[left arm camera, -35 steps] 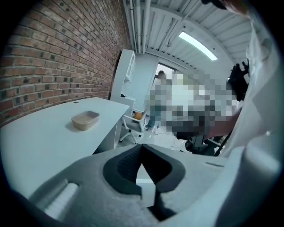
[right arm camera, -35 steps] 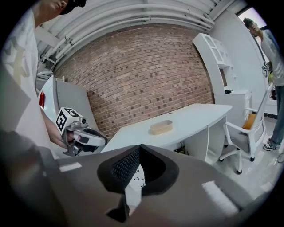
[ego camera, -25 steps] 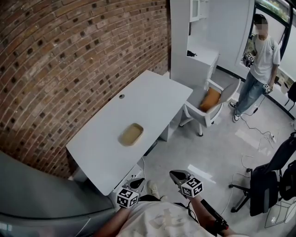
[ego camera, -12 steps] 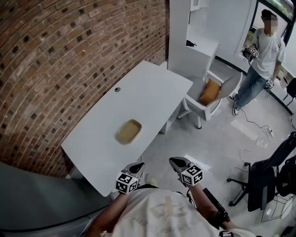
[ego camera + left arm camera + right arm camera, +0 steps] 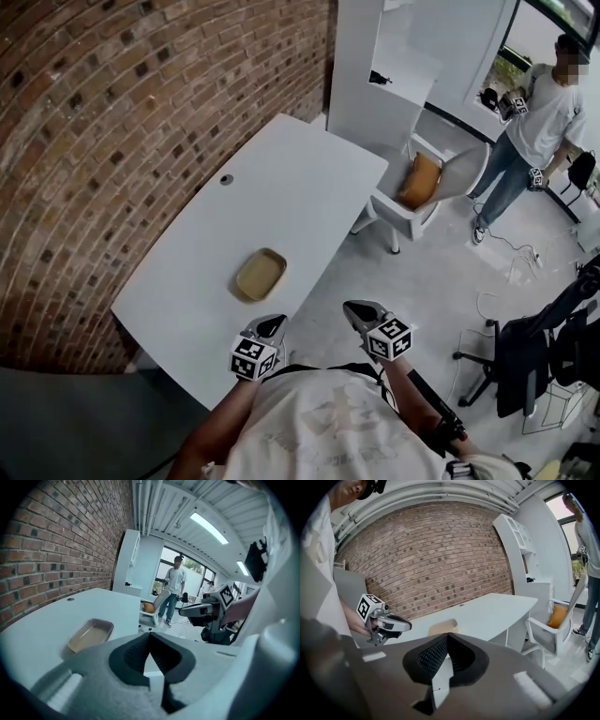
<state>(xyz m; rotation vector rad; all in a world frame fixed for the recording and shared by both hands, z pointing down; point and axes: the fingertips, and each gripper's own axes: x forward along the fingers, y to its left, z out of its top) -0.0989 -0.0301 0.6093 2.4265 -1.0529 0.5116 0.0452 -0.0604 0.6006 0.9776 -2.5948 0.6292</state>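
A small tray is set on the white table, near its edge.
Its long side is lined up with the table's length. The left gripper, nearest it, and the right gripper are pinched shut, empty. A chair is seen beyond.

The tray lies on the table, which stands along the brick wall. The left gripper hovers just before the tray, with the right gripper to its right.
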